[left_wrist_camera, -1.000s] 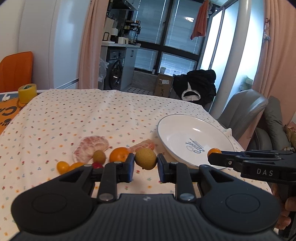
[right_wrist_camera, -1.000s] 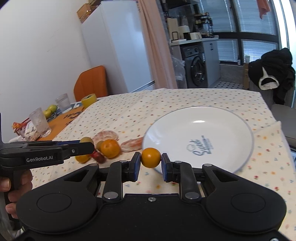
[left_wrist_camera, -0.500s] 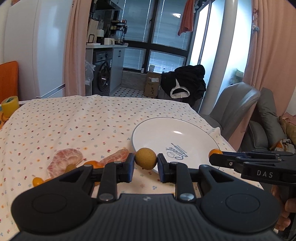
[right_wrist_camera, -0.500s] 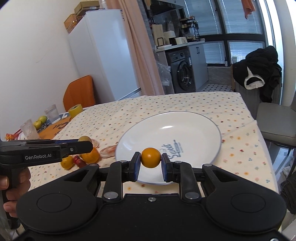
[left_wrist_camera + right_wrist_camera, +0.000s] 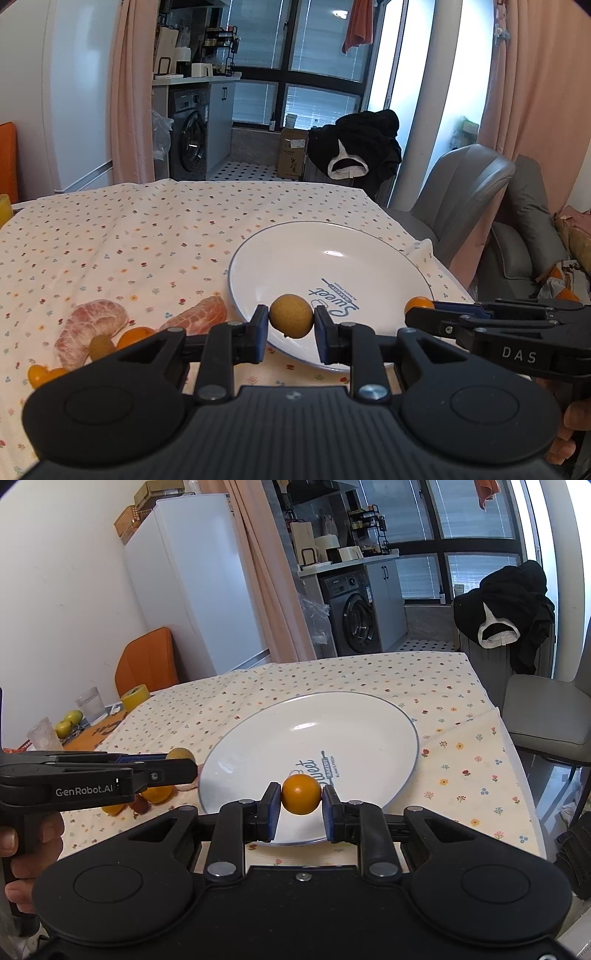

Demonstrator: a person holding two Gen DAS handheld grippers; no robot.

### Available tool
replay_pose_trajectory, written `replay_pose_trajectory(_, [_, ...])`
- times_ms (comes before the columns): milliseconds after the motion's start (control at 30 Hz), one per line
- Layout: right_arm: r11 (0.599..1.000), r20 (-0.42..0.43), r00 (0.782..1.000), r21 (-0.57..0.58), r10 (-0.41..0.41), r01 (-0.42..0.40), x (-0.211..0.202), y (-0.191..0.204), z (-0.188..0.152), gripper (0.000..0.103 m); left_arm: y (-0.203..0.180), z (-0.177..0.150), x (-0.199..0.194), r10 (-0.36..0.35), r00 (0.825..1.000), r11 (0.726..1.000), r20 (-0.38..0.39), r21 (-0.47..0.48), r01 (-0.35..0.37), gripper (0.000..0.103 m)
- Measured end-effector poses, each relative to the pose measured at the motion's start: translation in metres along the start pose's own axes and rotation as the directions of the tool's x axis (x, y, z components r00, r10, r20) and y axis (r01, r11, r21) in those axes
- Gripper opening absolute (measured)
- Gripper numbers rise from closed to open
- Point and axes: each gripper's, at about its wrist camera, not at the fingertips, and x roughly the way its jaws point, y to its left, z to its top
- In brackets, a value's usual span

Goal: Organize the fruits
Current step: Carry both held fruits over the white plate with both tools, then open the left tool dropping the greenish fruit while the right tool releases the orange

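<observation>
- Left wrist view: the left gripper (image 5: 291, 322) is clamped on a tan-brown round fruit (image 5: 290, 320), its dull, speckled skin pinched between the two blue pads; the fruit hangs over the near left rim of the white plate (image 5: 280, 251).
- Right wrist view: the right gripper (image 5: 301, 797) is clamped on a small orange fruit (image 5: 301, 794), smooth and glossy, held above the near part of the same plate.
- The plate is round, white, with a thin blue rim line and blue lettering near its centre. Nothing rests on its surface; both held fruits are above it, not touching it as far as can be told.
- Left of the plate, on the floral tablecloth (image 5: 147, 229), lie two peeled pink citrus pieces (image 5: 92, 326), touching or just beside several small orange and yellow fruits (image 5: 135, 334) and one small brown fruit (image 5: 100, 345).
- Far left, well apart from the plate: a yellow tape roll (image 5: 136, 698), a drinking glass (image 5: 90, 705) and two green fruits (image 5: 68, 722).
- A hand (image 5: 26, 849) grips the left gripper's handle.
</observation>
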Motion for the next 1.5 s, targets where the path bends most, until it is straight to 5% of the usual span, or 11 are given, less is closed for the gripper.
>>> replay_pose_trajectory(667, [1.000,-0.038,0.999,-0.006,-0.014,0.013,0.020,-0.001,-0.002,0.022,-0.010,-0.004,0.044,-0.025,0.996,1.000,-0.088,0.007,0.026,0.025])
replay_pose_trajectory(1067, [0.999,-0.037,0.999,0.005,-0.033,0.034,0.020,0.002,0.000,0.027,0.005,0.002,0.016,0.016,0.999,1.000,-0.046,-0.009,-0.017,0.029])
replay_pose_trajectory(1233, [0.999,-0.022,0.999,0.005,-0.032,0.032,0.012,0.009,0.000,0.032,0.017,0.001,-0.003,0.028,0.999,0.999,-0.022,-0.039,-0.029,0.045])
replay_pose_trajectory(1500, [1.000,0.029,0.999,-0.003,-0.022,0.022,0.002,0.028,0.001,0.067,0.041,-0.004,-0.038,0.090,0.994,0.991,0.062,-0.107,-0.083,0.077])
